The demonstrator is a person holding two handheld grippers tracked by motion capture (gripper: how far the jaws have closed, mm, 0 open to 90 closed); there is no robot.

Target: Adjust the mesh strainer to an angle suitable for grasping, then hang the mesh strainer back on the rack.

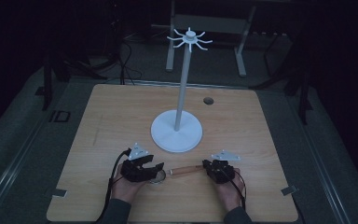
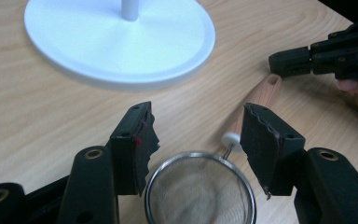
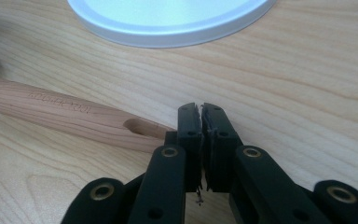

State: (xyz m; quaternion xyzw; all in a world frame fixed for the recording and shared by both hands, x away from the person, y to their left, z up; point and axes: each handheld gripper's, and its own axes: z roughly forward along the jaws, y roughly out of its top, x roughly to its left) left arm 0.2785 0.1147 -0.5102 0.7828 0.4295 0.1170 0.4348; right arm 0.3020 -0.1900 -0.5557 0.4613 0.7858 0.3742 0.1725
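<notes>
A: Honestly, what is worrying you most at this point?

B: Well, the strainer point(image 2: 200, 189) is lying flat on the table point(image 1: 121, 116), its mesh bowl sitting right beneath the left gripper point(image 2: 198, 135), whose jaws are standing wide apart with nothing pinched between them. The wooden handle point(image 3: 60, 114) is pointing toward the right gripper point(image 3: 201, 112).

A: And that one is holding the handle?

B: No, it is not gripping anything. Its jaws are nearly pressed together, and the handle's end, the part with the hanging hole, is lying just beside them, off to one side.

A: So where is the danger coming from?

B: I think the closed tips are sitting so near the handle end that any nudge is going to push it sideways and swing the bowl out from between the left jaws. The rim is thin and round, too, so a grab by the left gripper is likely skidding off it or tipping the bowl.

A: And the white stand point(image 1: 176, 133)?

B: Its base is resting near both hands. If the job is hanging the strainer on one of the hooks point(image 1: 189, 39) at the top, I am guessing a carried handle is at risk of knocking the thin pole point(image 1: 182, 88) and rocking the whole stand.
</notes>
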